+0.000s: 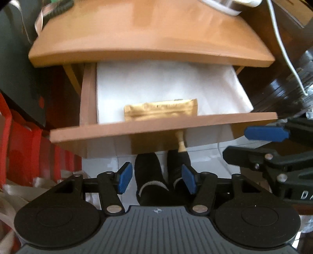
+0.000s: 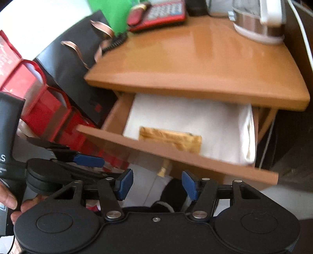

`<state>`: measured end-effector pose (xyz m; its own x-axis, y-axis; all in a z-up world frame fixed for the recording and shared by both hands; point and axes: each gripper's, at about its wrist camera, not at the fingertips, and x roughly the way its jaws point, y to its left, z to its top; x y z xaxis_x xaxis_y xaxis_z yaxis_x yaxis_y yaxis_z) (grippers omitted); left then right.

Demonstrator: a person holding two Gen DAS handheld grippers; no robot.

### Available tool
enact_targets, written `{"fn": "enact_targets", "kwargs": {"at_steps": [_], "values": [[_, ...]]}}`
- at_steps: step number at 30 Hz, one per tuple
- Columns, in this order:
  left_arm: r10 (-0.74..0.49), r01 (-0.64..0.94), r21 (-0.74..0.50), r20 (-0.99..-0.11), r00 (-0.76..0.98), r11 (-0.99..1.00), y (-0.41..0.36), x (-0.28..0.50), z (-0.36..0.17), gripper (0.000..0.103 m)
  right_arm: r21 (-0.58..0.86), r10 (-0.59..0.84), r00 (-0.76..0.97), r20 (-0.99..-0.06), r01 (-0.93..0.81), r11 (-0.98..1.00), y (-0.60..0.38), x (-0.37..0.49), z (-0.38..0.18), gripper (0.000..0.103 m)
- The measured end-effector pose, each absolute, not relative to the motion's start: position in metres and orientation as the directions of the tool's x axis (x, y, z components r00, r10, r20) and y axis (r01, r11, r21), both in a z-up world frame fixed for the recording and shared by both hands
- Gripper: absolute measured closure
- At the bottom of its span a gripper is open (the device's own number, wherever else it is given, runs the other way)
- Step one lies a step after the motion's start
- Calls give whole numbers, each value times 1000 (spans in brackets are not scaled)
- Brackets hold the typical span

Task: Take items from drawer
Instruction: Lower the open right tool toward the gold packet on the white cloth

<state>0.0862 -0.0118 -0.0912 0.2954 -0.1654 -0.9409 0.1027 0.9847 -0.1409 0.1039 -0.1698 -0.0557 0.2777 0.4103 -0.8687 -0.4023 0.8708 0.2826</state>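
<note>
The wooden drawer [image 1: 156, 125] of a small cabinet stands pulled open; it also shows in the right wrist view [image 2: 176, 154]. Inside lies folded white cloth [image 1: 156, 86] [image 2: 185, 117] with a gold foil packet [image 1: 161, 111] [image 2: 170, 139] on it, close behind the drawer front. My left gripper [image 1: 157, 180] is open and empty, below and in front of the drawer front. My right gripper [image 2: 157, 184] is open and empty, also in front of the drawer; its blue finger [image 1: 266, 133] shows at the right of the left wrist view.
The cabinet top [image 2: 195, 58] carries a red phone [image 2: 156, 13] and a kettle [image 2: 258, 21]. Red boxes [image 2: 39, 97] and a black gift bag [image 2: 68, 64] stand to the left. A white cable [image 1: 281, 45] hangs at the right. A person's black-shod feet [image 1: 148, 175] are on the floor below.
</note>
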Motion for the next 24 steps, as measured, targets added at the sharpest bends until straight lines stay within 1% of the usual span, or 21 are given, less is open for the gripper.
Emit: {"fn": "enact_targets", "kwargs": {"at_steps": [6, 24], "values": [[-157, 74, -140, -927, 340, 987, -2, 94, -74, 44, 286, 429, 304, -851, -418, 862, -170, 121, -38, 49], [-129, 46, -121, -920, 369, 992, 1, 116, -70, 42, 242, 392, 325, -861, -416, 876, -170, 142, -48, 49]]}}
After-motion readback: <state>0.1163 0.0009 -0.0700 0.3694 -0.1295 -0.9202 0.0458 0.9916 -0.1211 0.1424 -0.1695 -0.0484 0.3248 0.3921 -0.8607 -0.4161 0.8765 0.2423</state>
